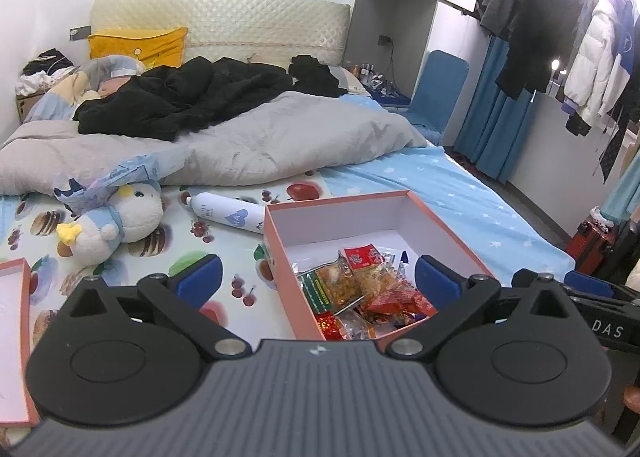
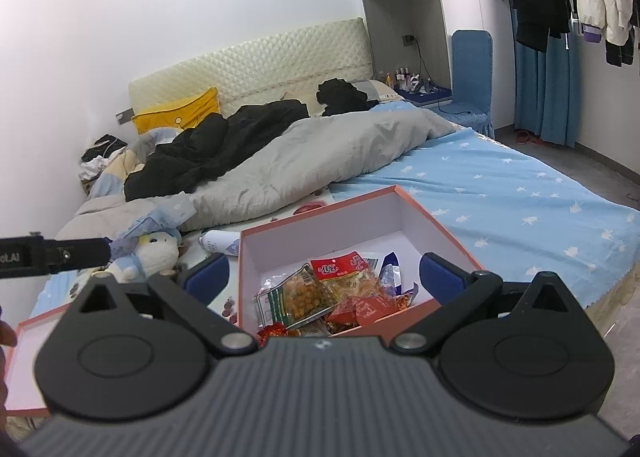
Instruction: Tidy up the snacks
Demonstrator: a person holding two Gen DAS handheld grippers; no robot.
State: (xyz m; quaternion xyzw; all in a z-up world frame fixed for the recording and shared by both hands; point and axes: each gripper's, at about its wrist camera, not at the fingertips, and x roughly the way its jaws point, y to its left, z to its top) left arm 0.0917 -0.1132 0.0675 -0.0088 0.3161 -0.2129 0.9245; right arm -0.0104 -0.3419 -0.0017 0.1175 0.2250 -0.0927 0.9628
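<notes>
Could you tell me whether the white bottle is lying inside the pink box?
No, the white bottle lies on the fruit-print sheet beside the pink box, outside its wall.

both grippers, left (image 1: 318, 277) and right (image 2: 324, 273), jaws wide apart.

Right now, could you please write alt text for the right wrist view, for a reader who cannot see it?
The open right tongs hang over a pink box of packaged snacks on a bed. To the left lie the box's lid, a plush toy and a white bottle; a grey duvet lies behind.
</notes>
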